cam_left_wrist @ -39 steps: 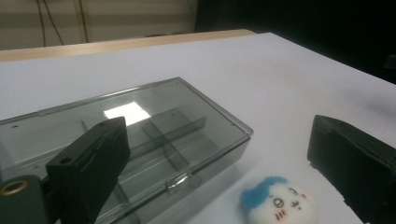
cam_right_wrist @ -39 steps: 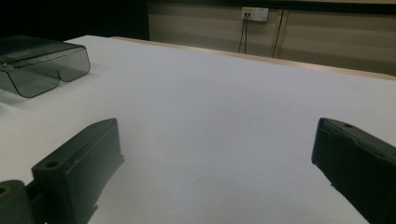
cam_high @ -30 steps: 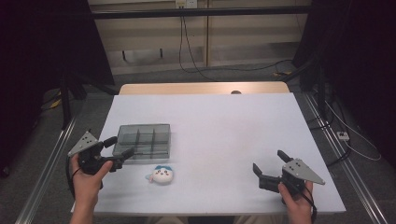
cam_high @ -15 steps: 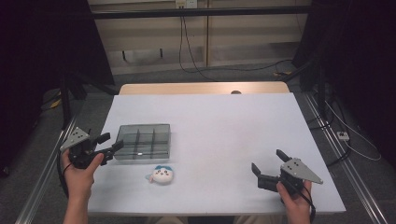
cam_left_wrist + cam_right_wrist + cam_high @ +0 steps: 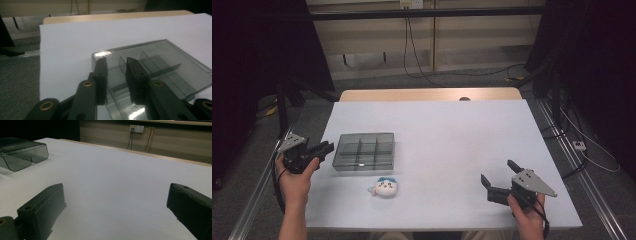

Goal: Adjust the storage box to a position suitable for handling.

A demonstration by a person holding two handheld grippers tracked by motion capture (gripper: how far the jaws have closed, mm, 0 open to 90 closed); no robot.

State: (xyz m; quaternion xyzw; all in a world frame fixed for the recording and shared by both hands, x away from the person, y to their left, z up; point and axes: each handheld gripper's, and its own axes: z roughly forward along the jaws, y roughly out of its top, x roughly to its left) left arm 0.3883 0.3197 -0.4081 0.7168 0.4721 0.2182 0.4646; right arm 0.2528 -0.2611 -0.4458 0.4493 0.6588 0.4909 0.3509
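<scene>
A smoky clear box (image 5: 364,150) with dividers lies on the white table (image 5: 452,140), left of centre. In front of it sits a small white plush toy (image 5: 384,186) with a blue top. My left gripper (image 5: 328,148) is level at the box's left end. In the left gripper view its jaws (image 5: 116,61) straddle the near wall of the box (image 5: 162,65); they have just been closing, and a gap still shows between them. My right gripper (image 5: 498,171) rests near the front right, open, with bare table between its jaws (image 5: 116,187).
A wooden strip (image 5: 427,94) borders the table's far edge. Cables hang from a wall socket (image 5: 408,4) behind it. Metal rails (image 5: 577,165) run along both sides of the table. The box (image 5: 20,152) appears far left in the right gripper view.
My left hand has shifted left and slightly away along the table's left edge, and its jaws have narrowed. The right gripper, box and toy have stayed put.
</scene>
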